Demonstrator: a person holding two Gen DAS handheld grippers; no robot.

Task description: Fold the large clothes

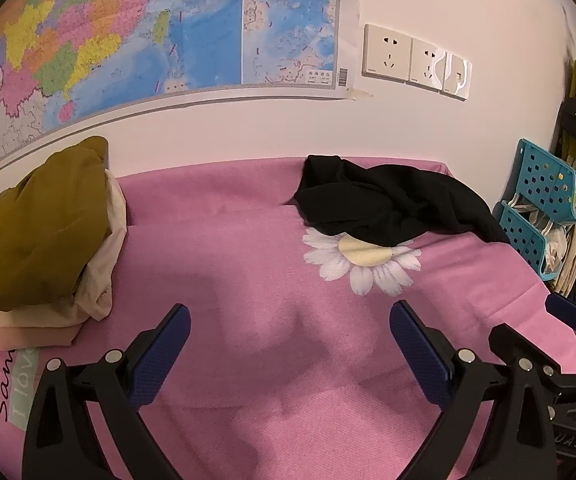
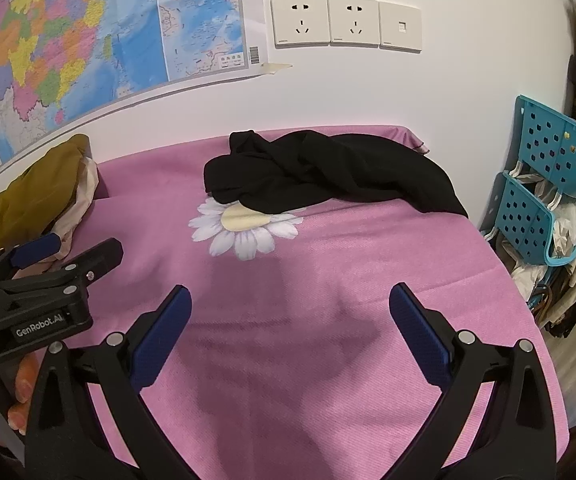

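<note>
While both grippers, left (image 1: pixel 290 322) and right (image 2: pixel 290 306), hover released over the pink sheet (image 2: pixel 328 280), the black garment (image 2: pixel 328 172) lies crumpled just behind the daisy print (image 2: pixel 243 226), overlapping its top.

Blk garment (image 2: pixel 328 172), pink daisy-print sheet (image 2: pixel 368 280)

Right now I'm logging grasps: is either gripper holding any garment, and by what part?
Nothing is held. The left gripper and right gripper are both open above the pink sheet; the black garment lies untouched.
</note>
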